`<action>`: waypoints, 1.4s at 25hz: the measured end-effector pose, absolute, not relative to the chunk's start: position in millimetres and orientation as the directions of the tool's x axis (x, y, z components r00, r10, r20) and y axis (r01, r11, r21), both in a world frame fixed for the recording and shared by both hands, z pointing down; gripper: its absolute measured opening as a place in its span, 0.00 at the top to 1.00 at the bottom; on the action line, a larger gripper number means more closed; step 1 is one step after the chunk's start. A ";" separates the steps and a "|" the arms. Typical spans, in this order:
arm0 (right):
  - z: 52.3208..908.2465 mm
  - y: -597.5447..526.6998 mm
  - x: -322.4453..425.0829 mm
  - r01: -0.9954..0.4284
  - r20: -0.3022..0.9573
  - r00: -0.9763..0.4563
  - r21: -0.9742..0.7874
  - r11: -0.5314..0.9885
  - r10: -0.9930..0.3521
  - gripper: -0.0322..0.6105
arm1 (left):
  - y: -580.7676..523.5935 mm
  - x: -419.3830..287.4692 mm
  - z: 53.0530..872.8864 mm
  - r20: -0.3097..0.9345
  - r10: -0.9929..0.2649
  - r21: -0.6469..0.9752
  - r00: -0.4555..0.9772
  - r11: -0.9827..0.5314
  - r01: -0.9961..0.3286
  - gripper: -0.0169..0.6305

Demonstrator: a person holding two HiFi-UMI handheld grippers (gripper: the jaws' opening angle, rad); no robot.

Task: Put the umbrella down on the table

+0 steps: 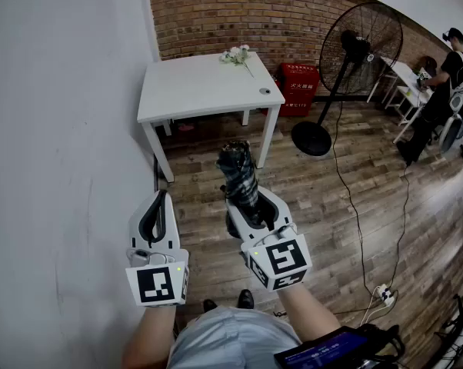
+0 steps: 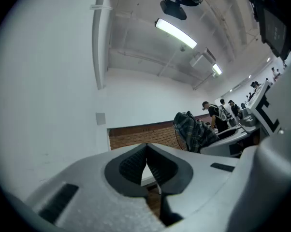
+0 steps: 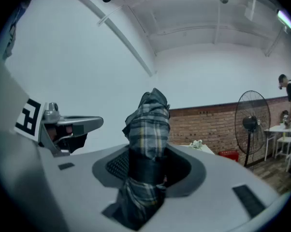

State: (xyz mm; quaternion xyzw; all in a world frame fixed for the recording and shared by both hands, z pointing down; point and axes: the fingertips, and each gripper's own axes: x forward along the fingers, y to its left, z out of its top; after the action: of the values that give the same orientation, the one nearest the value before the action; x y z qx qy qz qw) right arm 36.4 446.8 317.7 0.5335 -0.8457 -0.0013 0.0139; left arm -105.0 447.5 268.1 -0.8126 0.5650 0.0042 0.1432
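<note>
A folded plaid umbrella (image 1: 238, 177) stands between the jaws of my right gripper (image 1: 251, 202), which is shut on it around its black strap. In the right gripper view the umbrella (image 3: 146, 144) rises upright from the jaws of that gripper (image 3: 148, 170). My left gripper (image 1: 156, 215) hangs beside it at the left, shut with nothing in it; its pads (image 2: 136, 166) meet in the left gripper view, where the umbrella (image 2: 194, 129) shows at the right. The white table (image 1: 178, 98) stands ahead against the brick wall, some way off.
White flowers (image 1: 235, 54) and a small round object (image 1: 264, 91) lie on the table. A red box (image 1: 299, 83) and a standing fan (image 1: 347, 68) are to its right. A person (image 1: 439, 91) stands at far right. Cables (image 1: 354, 206) cross the wooden floor. A white wall runs along the left.
</note>
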 end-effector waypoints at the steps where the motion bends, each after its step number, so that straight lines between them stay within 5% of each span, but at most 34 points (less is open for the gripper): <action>1: 318.1 445.0 38.8 -0.902 0.023 -0.432 0.017 0.432 -0.902 0.66 | 445.6 -102.3 266.9 -0.170 -0.917 -0.229 0.362 -0.320 -0.919 0.96; 22: 333.7 406.8 114.6 -0.895 0.033 -0.446 -0.024 0.445 -0.894 0.66 | 414.1 -51.2 284.9 -0.128 -0.947 -0.248 0.295 -0.257 -0.934 0.96; 35: 366.6 273.6 76.7 -0.887 0.087 -0.461 -0.022 0.461 -0.883 0.66 | 272.9 -90.3 319.8 -0.077 -0.962 -0.208 0.263 -0.242 -0.948 0.96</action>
State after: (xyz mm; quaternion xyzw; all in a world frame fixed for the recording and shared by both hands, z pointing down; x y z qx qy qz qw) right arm 76.7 273.6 366.6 0.5183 -0.8540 0.0321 0.0316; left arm -90.3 272.9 319.8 -0.7875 0.6061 -0.0332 0.1067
